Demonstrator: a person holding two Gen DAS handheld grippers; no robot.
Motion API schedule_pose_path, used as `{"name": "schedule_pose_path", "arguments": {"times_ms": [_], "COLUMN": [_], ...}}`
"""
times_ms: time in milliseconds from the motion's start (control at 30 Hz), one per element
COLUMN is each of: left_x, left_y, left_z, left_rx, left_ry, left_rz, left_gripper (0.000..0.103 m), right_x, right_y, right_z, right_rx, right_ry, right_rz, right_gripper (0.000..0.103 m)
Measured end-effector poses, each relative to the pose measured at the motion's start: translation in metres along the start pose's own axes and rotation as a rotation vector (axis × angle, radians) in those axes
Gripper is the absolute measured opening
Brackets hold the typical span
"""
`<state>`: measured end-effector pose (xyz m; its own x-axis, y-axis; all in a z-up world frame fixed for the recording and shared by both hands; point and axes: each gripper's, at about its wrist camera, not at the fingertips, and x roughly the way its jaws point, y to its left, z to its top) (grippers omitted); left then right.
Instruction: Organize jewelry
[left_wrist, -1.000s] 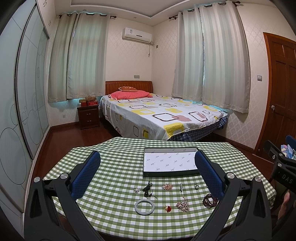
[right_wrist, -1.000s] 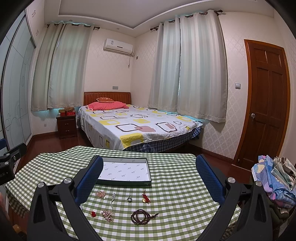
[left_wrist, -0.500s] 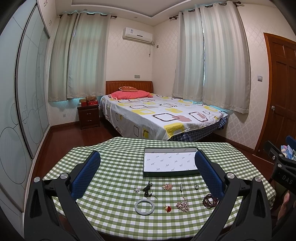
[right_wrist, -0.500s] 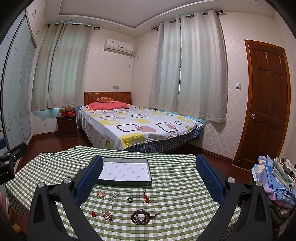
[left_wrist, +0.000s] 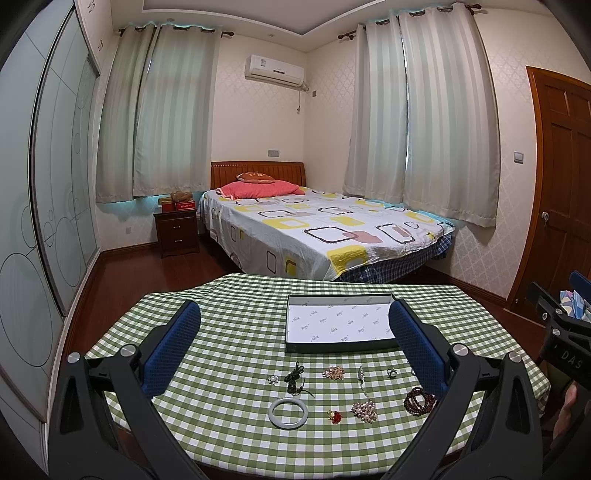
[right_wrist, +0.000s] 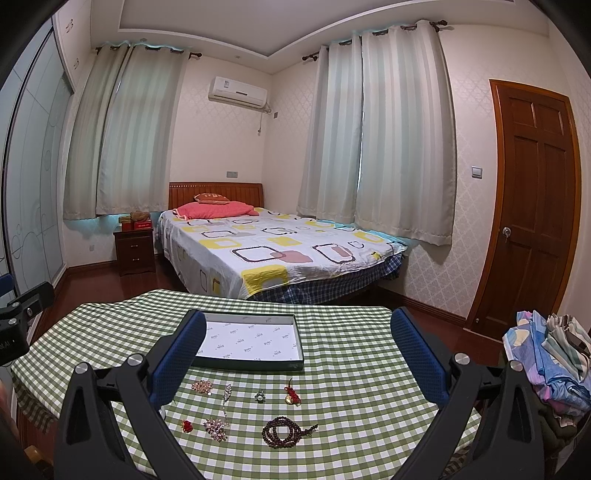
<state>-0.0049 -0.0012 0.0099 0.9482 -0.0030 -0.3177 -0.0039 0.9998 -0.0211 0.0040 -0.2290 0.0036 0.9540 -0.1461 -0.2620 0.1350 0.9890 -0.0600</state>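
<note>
Showing on the black part of the right gripper (right_wrist: 297, 363), at the right edge of the left wrist view, are the white letters "DAS". The rest of that word is cut off. The white sheet inside the tray (left_wrist: 340, 345) has small grey marks printed all over it, too small to read. The red box (left_wrist: 185, 205) on the nightstand (left_wrist: 176, 230) has writing too, also too small to read.

The tray is a flat dark box with a low rim. It sits on the table (left_wrist: 229, 332), which has a green checked cloth. Only the white sheet shows inside it.

All the jewelry lies on the cloth, on the near side of the tray. Seen from the left wrist, there is a white bangle (left_wrist: 288, 408), a dark green cord charm (left_wrist: 295, 380), a tiny pearl piece (left_wrist: 273, 379), a gold brooch (left_wrist: 333, 373), a thin silver chain (left_wrist: 361, 377), a small ring (left_wrist: 391, 373), a red flower piece (left_wrist: 334, 416), a pearl cluster (left_wrist: 364, 407) and dark brown beads (left_wrist: 419, 397). The right wrist view also shows a red knot charm (right_wrist: 291, 396), just beside the ring.

The left gripper (left_wrist: 295, 350) is wide open, with its blue pads (left_wrist: 171, 347) far apart and holding nothing. The right gripper is wide open too, and holds nothing. Both hang above the table, touching none of the jewelry
</note>
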Motion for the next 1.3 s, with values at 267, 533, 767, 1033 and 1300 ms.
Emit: {"name": "schedule_pose_path", "arguments": {"times_ms": [267,533,767,1033,1300], "left_x": [0.012,0.073,0.143,0.205,0.226], "left_y": [0.0,0.004,0.012,0.026,0.023], "left_z": [-0.003,-0.036,-0.099,-0.166,-0.186], "left_rx": [0.001,0.001,-0.015,-0.063,-0.038], "left_ry": [0.028,0.158,0.321,0.49,0.563], "left_rz": [0.001,0.006,-0.025,-0.017,0.004], "left_gripper": [0.099,0.099,0.099,0.099,0.099], "right_x": [0.012,0.058,0.12,0.175,0.201], "right_y": [0.002,0.001,0.004,0.008,0.003], "right_z": [-0.006,-0.037,-0.097,-0.172,-0.199], "right_rx": [0.001,0.03,0.026,0.014,0.023], "right_ry": [0.048,0.161,0.33,0.488,0.562], "right_rz": [0.028,0.067,0.082,0.1,0.103], "right_gripper": [0.098,0.098,0.098,0.097,0.097]}}
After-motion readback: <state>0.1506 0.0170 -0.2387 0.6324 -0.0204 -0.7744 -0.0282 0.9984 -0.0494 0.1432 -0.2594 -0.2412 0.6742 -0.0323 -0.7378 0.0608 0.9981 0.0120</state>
